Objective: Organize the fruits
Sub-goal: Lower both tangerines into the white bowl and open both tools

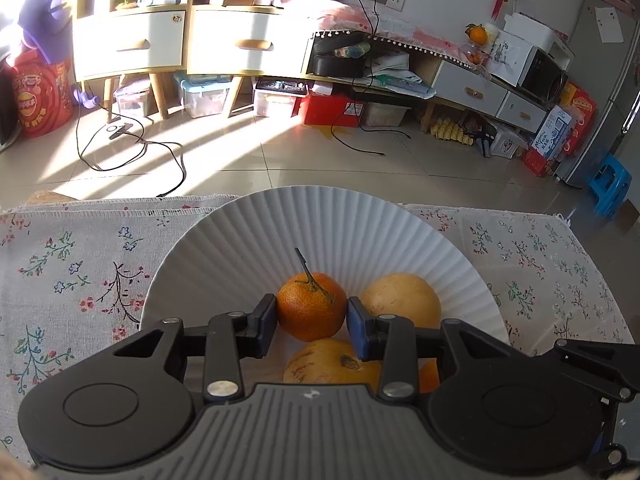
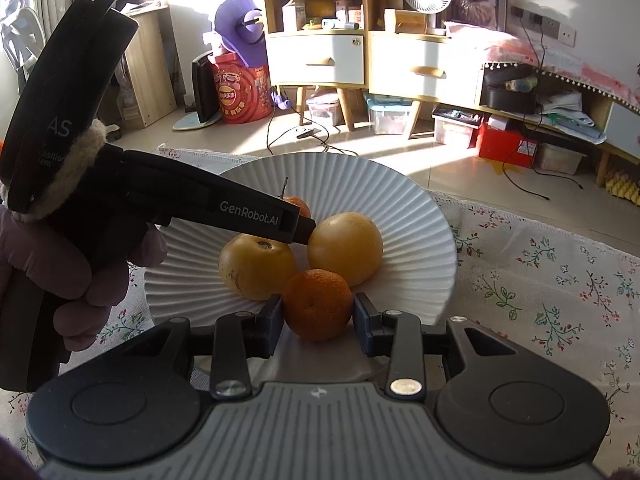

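A white ribbed plate (image 1: 320,224) (image 2: 404,216) sits on the floral cloth and holds two yellow pears (image 1: 400,294) (image 2: 346,248) and two tangerines. My left gripper (image 1: 312,316) is shut on a tangerine with a stem (image 1: 311,306) over the plate, above one pear (image 1: 332,362). My right gripper (image 2: 318,316) is shut on the other tangerine (image 2: 318,304) at the plate's near edge. In the right wrist view the left gripper's body (image 2: 224,212) reaches over the plate and hides most of the stemmed tangerine (image 2: 298,204).
The floral tablecloth (image 1: 80,264) (image 2: 560,280) covers the table around the plate; its far edge drops to the tiled floor. A gloved hand (image 2: 60,280) holds the left gripper. Cabinets, boxes and cables stand across the room.
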Motion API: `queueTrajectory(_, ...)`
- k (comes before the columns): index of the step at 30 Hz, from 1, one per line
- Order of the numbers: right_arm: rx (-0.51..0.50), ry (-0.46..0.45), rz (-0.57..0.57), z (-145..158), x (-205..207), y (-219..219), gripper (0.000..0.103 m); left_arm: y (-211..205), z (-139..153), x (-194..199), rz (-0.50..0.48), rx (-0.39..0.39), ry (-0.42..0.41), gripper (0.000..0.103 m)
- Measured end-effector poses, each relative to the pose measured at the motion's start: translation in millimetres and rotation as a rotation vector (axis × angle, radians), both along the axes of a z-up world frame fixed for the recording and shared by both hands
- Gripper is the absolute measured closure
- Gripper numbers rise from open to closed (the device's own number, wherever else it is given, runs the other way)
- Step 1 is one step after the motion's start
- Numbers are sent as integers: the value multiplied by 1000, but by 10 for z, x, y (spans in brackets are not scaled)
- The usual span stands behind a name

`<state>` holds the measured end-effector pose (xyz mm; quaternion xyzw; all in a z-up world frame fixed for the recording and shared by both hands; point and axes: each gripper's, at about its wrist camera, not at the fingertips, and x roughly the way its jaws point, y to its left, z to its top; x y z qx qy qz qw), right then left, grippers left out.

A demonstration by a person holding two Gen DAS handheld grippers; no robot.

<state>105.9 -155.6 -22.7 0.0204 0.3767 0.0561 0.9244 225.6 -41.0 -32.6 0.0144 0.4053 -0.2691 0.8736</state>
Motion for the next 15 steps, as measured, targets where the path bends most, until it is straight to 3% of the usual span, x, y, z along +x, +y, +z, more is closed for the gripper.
queueTrajectory(3,12,0,-11,15,1,-16,66,-13,3,-7,2,6,-14,61)
queueTrajectory(8,17,-5,-18,52,-17,-40,50,-11,35,-50,22,14,-32,51)
queueTrajectory(15,17,-22,-20,173,-103,-49,28,54,181,-199,45,23,-82,14)
